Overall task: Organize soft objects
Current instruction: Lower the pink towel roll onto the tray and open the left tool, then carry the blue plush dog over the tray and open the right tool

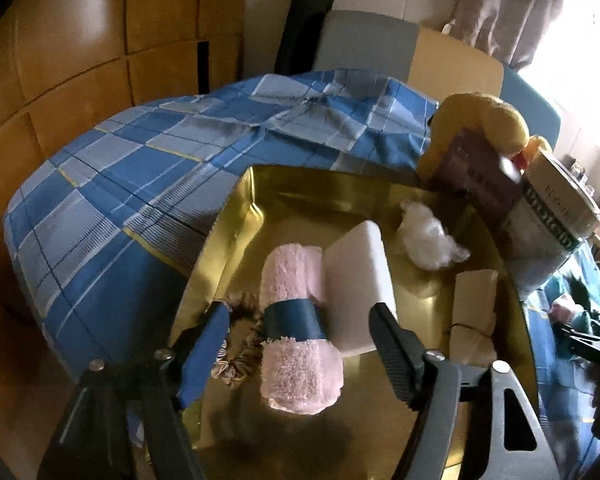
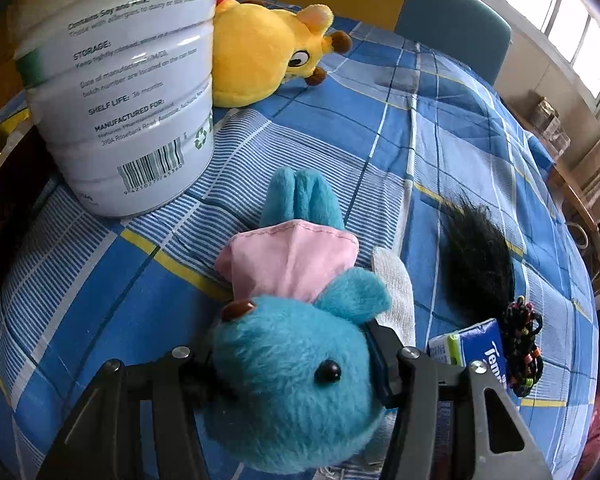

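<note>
Turquoise plush fills the near view: the right gripper (image 2: 296,364) has its jaws clamped on the head of a blue stuffed toy (image 2: 292,384) in a pink dress, lying on the checked blue cloth (image 2: 440,128) of the surface. Beyond stand a white tin (image 2: 116,80) and a yellow plush (image 2: 260,52). The left gripper (image 1: 300,344) hangs with jaws apart, gripping nothing, over a rolled pink towel (image 1: 296,320) in the gold tray (image 1: 244,204), beside a white sponge block (image 1: 360,280).
</note>
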`<state>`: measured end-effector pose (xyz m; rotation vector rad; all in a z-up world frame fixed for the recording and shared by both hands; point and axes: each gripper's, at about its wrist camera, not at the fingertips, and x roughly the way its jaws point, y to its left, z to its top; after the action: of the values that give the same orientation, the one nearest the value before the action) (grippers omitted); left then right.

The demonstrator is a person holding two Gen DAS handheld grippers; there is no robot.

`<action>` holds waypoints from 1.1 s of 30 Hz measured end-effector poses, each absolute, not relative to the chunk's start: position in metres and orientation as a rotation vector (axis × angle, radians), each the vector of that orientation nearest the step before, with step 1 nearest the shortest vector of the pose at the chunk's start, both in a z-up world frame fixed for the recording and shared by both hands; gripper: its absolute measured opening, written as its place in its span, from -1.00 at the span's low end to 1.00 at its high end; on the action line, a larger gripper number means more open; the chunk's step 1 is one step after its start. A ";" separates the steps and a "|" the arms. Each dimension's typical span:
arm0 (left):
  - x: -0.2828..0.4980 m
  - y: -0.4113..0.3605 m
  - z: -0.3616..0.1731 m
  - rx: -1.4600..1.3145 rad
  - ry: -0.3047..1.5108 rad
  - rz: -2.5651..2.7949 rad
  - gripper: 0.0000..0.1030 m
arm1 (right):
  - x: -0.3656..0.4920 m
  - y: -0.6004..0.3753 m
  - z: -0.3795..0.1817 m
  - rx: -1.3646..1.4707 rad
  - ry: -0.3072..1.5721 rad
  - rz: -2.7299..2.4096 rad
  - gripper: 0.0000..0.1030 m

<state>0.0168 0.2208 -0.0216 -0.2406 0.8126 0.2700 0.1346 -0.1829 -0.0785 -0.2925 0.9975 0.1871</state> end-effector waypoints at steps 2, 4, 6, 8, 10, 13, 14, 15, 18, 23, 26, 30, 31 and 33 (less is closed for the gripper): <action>0.013 0.218 -0.016 -0.230 0.797 0.249 0.46 | 0.140 -0.183 -0.075 -0.273 1.021 0.173 0.07; 0.009 0.215 -0.011 -0.208 0.779 0.236 0.46 | 0.148 -0.186 -0.070 -0.234 1.036 0.150 0.03; 0.007 0.211 -0.007 -0.197 0.768 0.214 0.46 | 0.162 -0.193 -0.060 -0.156 1.052 0.121 0.01; 0.005 0.208 -0.003 -0.204 0.758 0.196 0.46 | 0.177 -0.196 -0.046 -0.117 1.044 0.101 0.01; 0.005 0.206 -0.002 -0.203 0.754 0.171 0.46 | 0.193 -0.195 -0.034 -0.121 1.046 0.071 0.01; 0.003 0.203 0.000 -0.201 0.746 0.157 0.46 | 0.223 -0.194 -0.014 -0.132 1.039 0.002 0.01; 0.002 0.203 0.001 -0.200 0.744 0.152 0.46 | 0.234 -0.193 -0.005 -0.136 1.029 -0.022 0.01; 0.001 0.203 0.001 -0.198 0.742 0.151 0.46 | 0.242 -0.191 0.002 -0.142 1.020 -0.036 0.01; -0.003 0.204 0.002 -0.205 0.738 0.152 0.46 | 0.267 -0.179 0.029 -0.184 0.977 -0.068 0.01; -0.007 0.202 0.004 -0.196 0.728 0.140 0.46 | 0.296 -0.147 0.072 -0.218 0.889 -0.068 0.01; -0.007 0.202 0.003 -0.204 0.732 0.137 0.46 | 0.302 -0.119 0.093 -0.237 0.829 -0.007 0.01; -0.007 0.199 0.003 -0.202 0.741 0.138 0.46 | 0.292 -0.064 0.116 -0.302 0.739 0.122 0.01; -0.006 0.199 0.002 -0.202 0.743 0.137 0.46 | 0.286 -0.053 0.119 -0.312 0.723 0.147 0.01; -0.007 0.199 0.003 -0.204 0.741 0.140 0.46 | 0.272 -0.027 0.126 -0.330 0.683 0.212 0.01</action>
<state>-0.0075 0.1991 0.0030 -0.2043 0.7411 0.1398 0.2716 -0.0269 0.1259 -0.3298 0.6834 0.2120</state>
